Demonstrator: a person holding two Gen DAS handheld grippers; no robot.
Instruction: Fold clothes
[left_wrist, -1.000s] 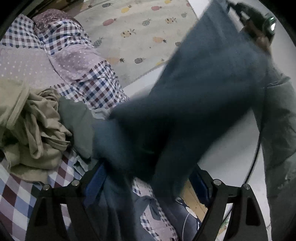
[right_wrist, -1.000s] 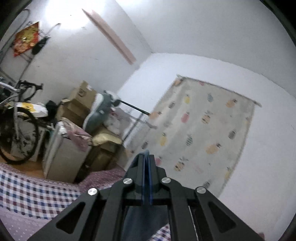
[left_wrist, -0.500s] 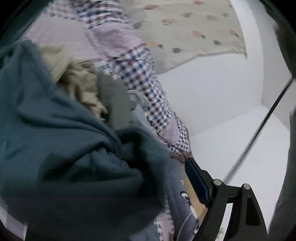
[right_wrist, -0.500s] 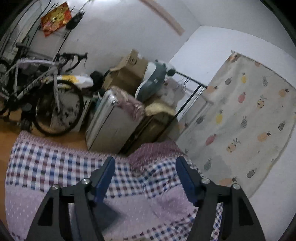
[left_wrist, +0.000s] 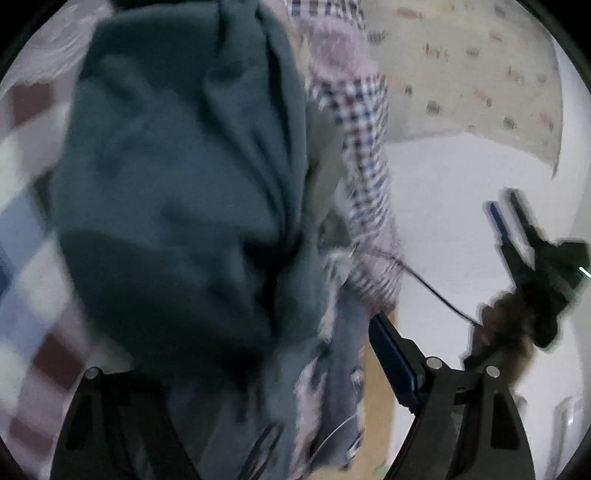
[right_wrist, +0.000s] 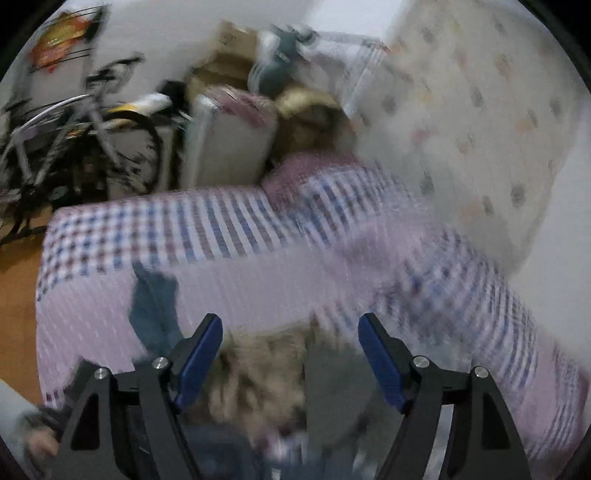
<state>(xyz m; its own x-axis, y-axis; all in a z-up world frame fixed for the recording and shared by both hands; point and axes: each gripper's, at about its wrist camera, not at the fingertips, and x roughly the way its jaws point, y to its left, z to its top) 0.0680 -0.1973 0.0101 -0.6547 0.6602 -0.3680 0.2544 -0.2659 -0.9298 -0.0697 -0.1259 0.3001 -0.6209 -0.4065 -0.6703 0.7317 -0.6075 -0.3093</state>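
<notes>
The dark teal crumpled cotton garment lies bunched on the checked purple-and-white bedspread, covering the left finger of the left gripper; whether this gripper grasps it, one cannot tell; the right gripper is released, with jaws apart, above a beige crumpled cloth.

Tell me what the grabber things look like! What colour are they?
Each hand-held gripper is black with two long fingers lined with blue pads. The right hand-held gripper has blue pads and small silver bolts on its angular black frame, which has triangular cut-outs. The left hand-held gripper looks the same, though only one blue pad shows. A thin dark cable trails nearby.
</notes>
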